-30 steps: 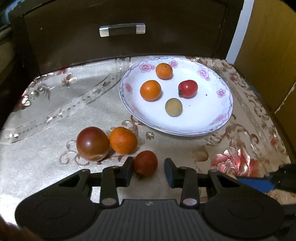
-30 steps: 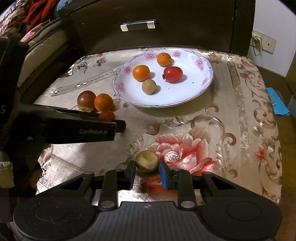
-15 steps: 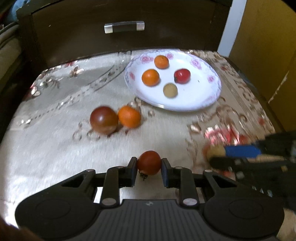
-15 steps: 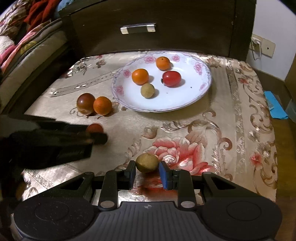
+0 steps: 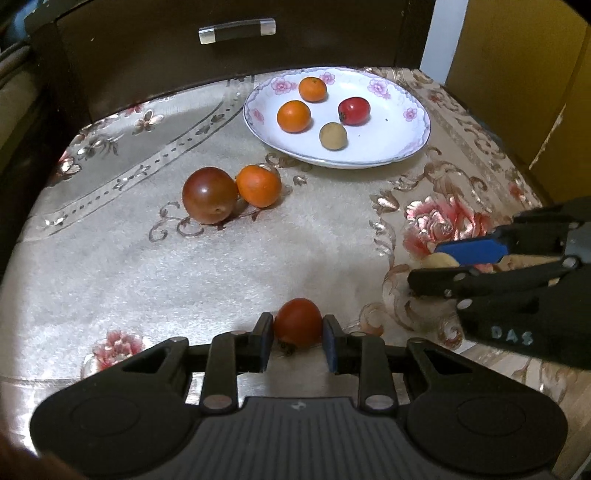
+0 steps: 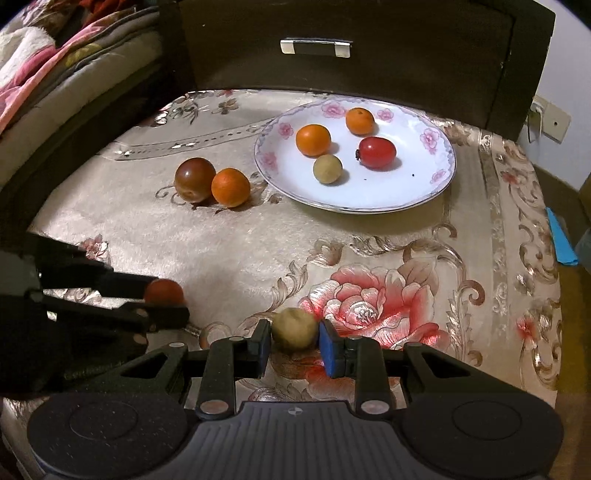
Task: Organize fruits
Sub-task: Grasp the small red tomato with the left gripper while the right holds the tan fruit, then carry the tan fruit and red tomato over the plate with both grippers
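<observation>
My left gripper (image 5: 298, 341) is shut on a small red tomato (image 5: 298, 321) and holds it above the cloth; it also shows in the right wrist view (image 6: 164, 291). My right gripper (image 6: 294, 341) is shut on a tan round fruit (image 6: 294, 328), which shows at the right of the left wrist view (image 5: 439, 261). A white flowered plate (image 5: 391, 147) at the back holds two oranges, a red tomato (image 5: 354, 110) and a tan fruit (image 5: 333, 136). A dark tomato (image 5: 209, 195) and an orange (image 5: 258, 185) lie touching on the cloth.
A dark wooden drawer front with a metal handle (image 5: 237, 30) stands behind the table. Bedding (image 6: 44, 62) lies at the far left. A blue item (image 6: 561, 236) lies off the table's right edge. The flowered cloth (image 6: 369, 295) covers the whole table.
My left gripper closed on the small red tomato, lifted it and drew back from the dark tomato and orange. My right gripper lifted the tan fruit and drew back too.
</observation>
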{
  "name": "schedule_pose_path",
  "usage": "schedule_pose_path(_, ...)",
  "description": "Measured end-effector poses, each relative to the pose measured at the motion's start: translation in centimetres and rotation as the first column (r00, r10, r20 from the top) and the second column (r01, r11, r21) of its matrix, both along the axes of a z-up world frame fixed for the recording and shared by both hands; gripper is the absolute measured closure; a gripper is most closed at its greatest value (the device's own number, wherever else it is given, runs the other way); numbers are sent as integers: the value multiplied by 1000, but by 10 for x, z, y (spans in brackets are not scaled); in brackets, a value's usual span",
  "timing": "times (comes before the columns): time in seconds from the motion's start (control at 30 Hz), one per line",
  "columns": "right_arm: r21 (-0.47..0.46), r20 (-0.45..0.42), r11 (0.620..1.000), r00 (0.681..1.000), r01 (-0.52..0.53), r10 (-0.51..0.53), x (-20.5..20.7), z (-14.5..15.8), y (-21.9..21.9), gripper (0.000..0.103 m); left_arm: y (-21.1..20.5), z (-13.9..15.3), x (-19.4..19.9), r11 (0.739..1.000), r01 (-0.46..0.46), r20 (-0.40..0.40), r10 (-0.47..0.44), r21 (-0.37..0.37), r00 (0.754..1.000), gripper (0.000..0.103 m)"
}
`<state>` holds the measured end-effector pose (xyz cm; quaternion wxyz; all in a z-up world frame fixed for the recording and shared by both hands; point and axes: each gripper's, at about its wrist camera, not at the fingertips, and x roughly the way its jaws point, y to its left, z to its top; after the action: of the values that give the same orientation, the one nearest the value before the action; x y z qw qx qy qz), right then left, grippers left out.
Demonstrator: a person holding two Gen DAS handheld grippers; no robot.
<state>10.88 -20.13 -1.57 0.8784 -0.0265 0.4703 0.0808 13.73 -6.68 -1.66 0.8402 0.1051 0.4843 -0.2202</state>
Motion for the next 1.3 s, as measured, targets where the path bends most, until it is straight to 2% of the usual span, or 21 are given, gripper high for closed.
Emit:
schedule_pose_path(0.13, 7, 3, 1000, 1000, -13, 13, -1, 1, -3, 80, 8, -1, -1, 1000, 13, -5, -14, -11, 1000, 59)
schedule_pose_path(0.27, -13, 4, 999, 999, -32, 33, -8, 1, -1, 67, 6, -1, -5, 999, 37, 10, -37, 1, 999, 58)
schedule_pose_path(0.43, -37, 19, 998, 999, -43, 44, -23, 0, -4, 66, 5, -1, -4, 999, 43, 10, -43, -7, 999, 56)
schedule_pose_path(0.7, -26, 30, 999, 999, -33, 34, -20, 0, -6, 66, 6, -2, -4, 999, 41, 14, -41, -12, 999, 56)
schedule_pose_path(0.93, -30, 36, 999, 999, -38, 39, -17, -2, -2, 67, 3, -2, -3, 999, 40, 24, -40, -16, 999, 59)
schedule_pose_path(1.07, -58, 33, 997, 998, -45, 47, -15, -2, 2, 81, 3, -1, -5, 999, 45, 20, -45, -17, 999, 67)
schedule_pose_path(1.3, -38, 37, 998, 998, -41, 42, -15, 0, 1, 81, 3, 4, -2, 998, 32, 11, -32, -55, 999, 68)
